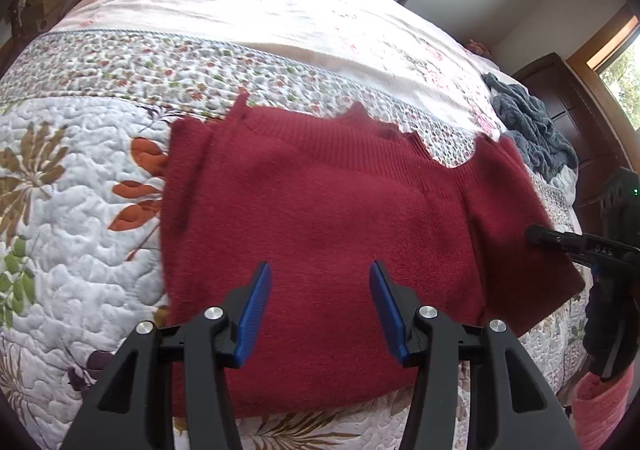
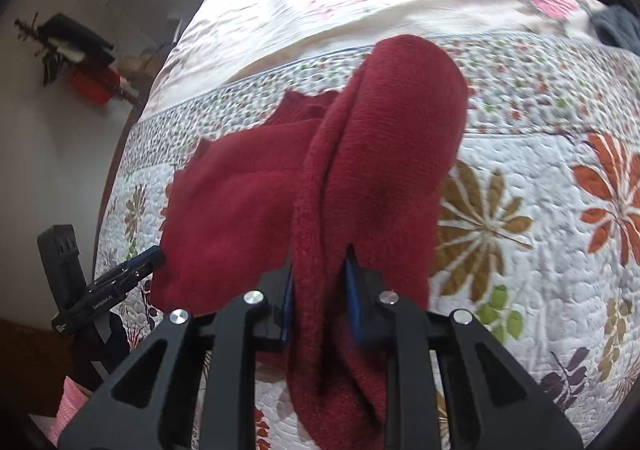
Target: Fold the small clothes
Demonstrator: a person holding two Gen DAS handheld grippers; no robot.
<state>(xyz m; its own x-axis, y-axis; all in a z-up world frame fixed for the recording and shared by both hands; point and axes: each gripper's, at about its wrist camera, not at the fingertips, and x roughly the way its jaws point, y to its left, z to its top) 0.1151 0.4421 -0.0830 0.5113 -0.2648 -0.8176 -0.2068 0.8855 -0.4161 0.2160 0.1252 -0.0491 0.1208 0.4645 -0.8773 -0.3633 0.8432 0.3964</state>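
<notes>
Up close, the right hand-held gripper (image 2: 320,282) has its blue pads clamped on a thick fold of the red knitted sweater (image 2: 248,202), and the pinched fabric rises ahead of the jaws as a tall hump lifted off the bed. From the left wrist view, the same right hand-held gripper (image 1: 538,234) shows at the sweater's right edge, its dark tip touching the cloth there.

The left hand-held gripper (image 1: 320,298) hangs over the near part of the red knitted sweater (image 1: 320,210) with its jaws spread wide and nothing between the blue pads (image 1: 256,310). In the right wrist view, the left hand-held gripper (image 2: 154,256) appears at the left side, its tip just beside the sweater's left edge.

The sweater lies mostly flat on the floral quilt (image 1: 80,210) that covers the bed, with its ribbed collar toward the far side and its left portion folded in along a vertical crease. The quilt carries orange, brown and green leaf prints, and a band of small flowers (image 1: 160,70) runs across it just beyond the collar. A dark grey-blue fleecy cloth (image 1: 528,126) lies bunched on the bed near the far right, well apart from the sweater. Dark wooden furniture (image 1: 568,98) stands beside the bed past that cloth.
</notes>
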